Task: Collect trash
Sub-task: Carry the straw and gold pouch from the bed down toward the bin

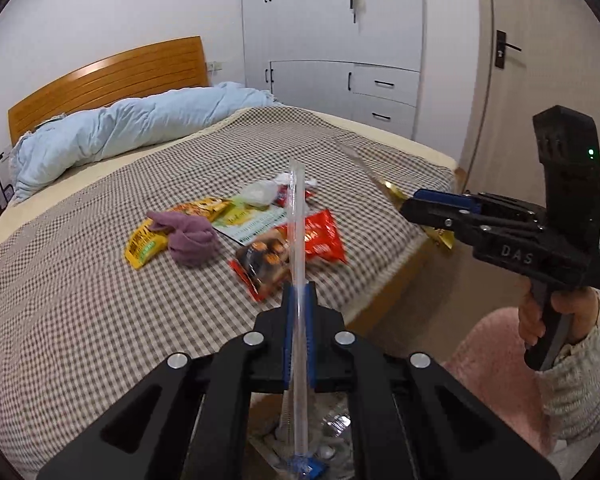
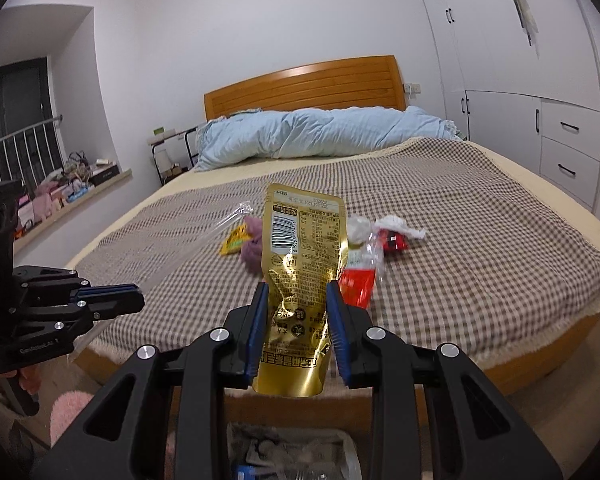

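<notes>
Left wrist view: left gripper [image 1: 299, 300] squeezed tight on clear wrapper [image 1: 298, 216]; right gripper [image 2: 298, 312] clamped on gold pouch [image 2: 300, 276], both above bin [image 2: 292, 456] beside bed [image 2: 500, 240]. Red packet [image 1: 320, 236], yellow packet [image 1: 146, 244] left on bed.

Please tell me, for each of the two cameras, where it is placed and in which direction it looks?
Left wrist view: sits on the left tool, shut on a clear plastic wrapper; looks across the checkered bed toward the wardrobe; the right tool and a hand show.
Right wrist view: sits on the right tool, gripping a gold pouch; looks toward the headboard; the left tool shows.
Shared: bed, blue duvet, snack wrappers, and a trash bin below.
</notes>
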A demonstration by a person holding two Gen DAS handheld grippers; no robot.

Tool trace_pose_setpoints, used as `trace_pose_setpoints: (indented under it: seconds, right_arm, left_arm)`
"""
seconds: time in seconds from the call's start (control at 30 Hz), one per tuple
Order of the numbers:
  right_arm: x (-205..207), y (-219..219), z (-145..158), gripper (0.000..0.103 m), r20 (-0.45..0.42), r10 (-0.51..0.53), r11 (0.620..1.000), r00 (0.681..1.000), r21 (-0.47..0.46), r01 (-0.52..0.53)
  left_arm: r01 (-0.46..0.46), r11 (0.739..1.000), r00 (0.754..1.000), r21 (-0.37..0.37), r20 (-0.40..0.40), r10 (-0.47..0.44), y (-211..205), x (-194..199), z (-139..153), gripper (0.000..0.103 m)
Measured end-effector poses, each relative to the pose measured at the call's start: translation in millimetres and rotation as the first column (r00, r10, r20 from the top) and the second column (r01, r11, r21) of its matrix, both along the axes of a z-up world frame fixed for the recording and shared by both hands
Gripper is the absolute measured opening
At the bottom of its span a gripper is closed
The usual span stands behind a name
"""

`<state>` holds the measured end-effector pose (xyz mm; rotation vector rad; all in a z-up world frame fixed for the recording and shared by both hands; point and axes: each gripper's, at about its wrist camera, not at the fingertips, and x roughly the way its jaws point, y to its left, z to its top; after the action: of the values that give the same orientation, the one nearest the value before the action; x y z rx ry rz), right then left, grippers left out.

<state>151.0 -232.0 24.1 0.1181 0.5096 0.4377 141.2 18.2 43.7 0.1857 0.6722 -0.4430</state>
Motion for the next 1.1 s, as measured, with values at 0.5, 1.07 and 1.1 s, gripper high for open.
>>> trace_pose_setpoints:
  seconds: [0.5, 1.07, 1.1]
  right_arm:
    - [-49.5, 5.3, -47.9, 0.029, -0.1, 0.038, 0.994, 0.994, -0.096, -0.048]
    - [-60.8, 16.4, -149.4, 0.029, -0.368, 0.055, 0.985, 0.928, -0.135, -0.112]
    - [-60.0, 18.3, -156.6, 0.029, -0.386, 0.053, 0.983, 0.921, -0.14, -0.116]
  left_arm:
    - [0.042, 0.998, 0.997, -0.049, -0.069, -0.045, 3.5, -51.3, -45.0, 0.003]
    - [0.05, 0.999, 0.976, -0.012, -0.211, -0.052, 3.8, -64.5, -126.6, 0.003]
    - [0.051, 0.999, 0.974, -0.012, -0.221, -0.053, 4.1, -63.9, -132.9, 0.003]
